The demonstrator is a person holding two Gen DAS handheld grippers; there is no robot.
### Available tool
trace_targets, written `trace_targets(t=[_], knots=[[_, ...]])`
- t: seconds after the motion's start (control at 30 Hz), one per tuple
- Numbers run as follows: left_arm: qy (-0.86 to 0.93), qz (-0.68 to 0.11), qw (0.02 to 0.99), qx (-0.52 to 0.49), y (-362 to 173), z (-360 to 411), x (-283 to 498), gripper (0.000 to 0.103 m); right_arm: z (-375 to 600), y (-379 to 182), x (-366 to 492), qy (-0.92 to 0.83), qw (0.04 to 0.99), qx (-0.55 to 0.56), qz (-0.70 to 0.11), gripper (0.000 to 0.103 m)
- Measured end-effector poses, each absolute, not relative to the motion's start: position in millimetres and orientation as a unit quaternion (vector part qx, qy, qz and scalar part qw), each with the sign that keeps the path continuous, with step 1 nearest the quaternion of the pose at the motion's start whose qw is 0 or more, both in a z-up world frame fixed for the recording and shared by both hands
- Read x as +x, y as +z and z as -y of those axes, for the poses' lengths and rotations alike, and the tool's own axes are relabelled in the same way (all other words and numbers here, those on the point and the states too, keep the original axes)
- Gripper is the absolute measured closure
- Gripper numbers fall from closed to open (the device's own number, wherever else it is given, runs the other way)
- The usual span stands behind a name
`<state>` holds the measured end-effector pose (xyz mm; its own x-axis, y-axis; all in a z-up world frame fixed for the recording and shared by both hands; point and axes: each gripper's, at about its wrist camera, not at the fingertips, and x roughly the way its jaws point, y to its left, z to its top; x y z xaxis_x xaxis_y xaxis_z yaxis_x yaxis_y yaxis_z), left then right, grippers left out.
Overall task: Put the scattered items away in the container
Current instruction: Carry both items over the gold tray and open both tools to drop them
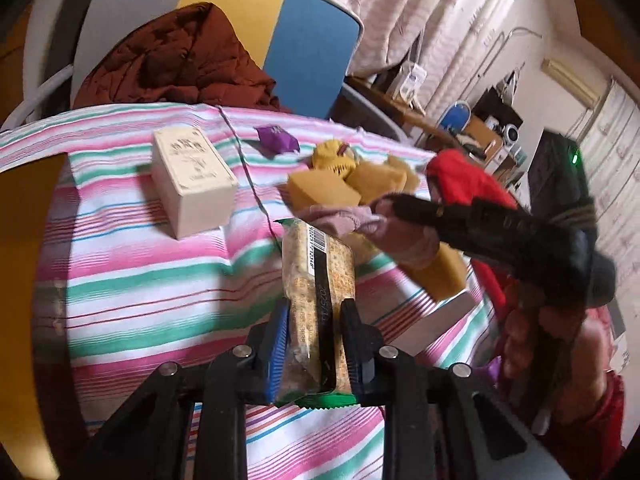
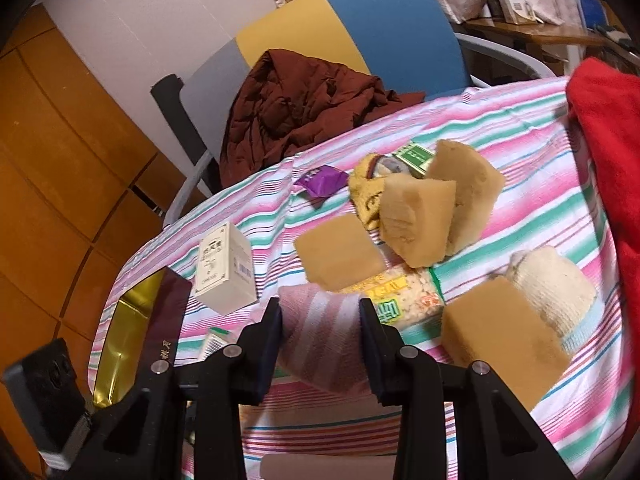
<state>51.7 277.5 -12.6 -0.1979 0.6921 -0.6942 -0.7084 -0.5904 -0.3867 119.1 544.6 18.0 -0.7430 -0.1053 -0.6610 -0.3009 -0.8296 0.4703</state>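
Note:
My left gripper (image 1: 316, 324) is shut on a clear cracker packet (image 1: 318, 280) with green ends and holds it above the striped tablecloth (image 1: 140, 280). My right gripper (image 2: 320, 320) is shut on a pink striped rolled sock (image 2: 324, 340) and also shows in the left wrist view (image 1: 396, 204) over the sock (image 1: 360, 220). The gold-lined container (image 2: 116, 344) sits at the table's left edge. A cream box (image 2: 226, 268), purple packet (image 2: 322, 182), several tan sponges (image 2: 416, 224), a yellow cloth (image 2: 366, 196), a cream sock (image 2: 552, 284) and another cracker packet (image 2: 408, 296) lie scattered.
A chair (image 2: 360, 28) with a brown jacket (image 2: 304, 108) stands behind the table. A red cloth (image 2: 608, 152) lies at the right edge. A wooden cabinet (image 2: 60, 160) is at the left. A desk with clutter (image 1: 472, 128) stands at the far right.

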Motion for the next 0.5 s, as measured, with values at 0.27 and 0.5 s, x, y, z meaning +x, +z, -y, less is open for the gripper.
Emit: trace_targets(t=[0.27,0.5], knots=[[0.796,0.023,0.433,-0.422,18.2,-225.6,33.7,0.078,-526.2,17.4,112.5,0.873,0.022,-0.365,-0.323,0.066],[0.824,0.059,0.393,-0.403,39.3,-158.3,-0.5,0.078,-466.2,45.9,84.7,0.883,-0.038,-0.366,-0.291,0.066]])
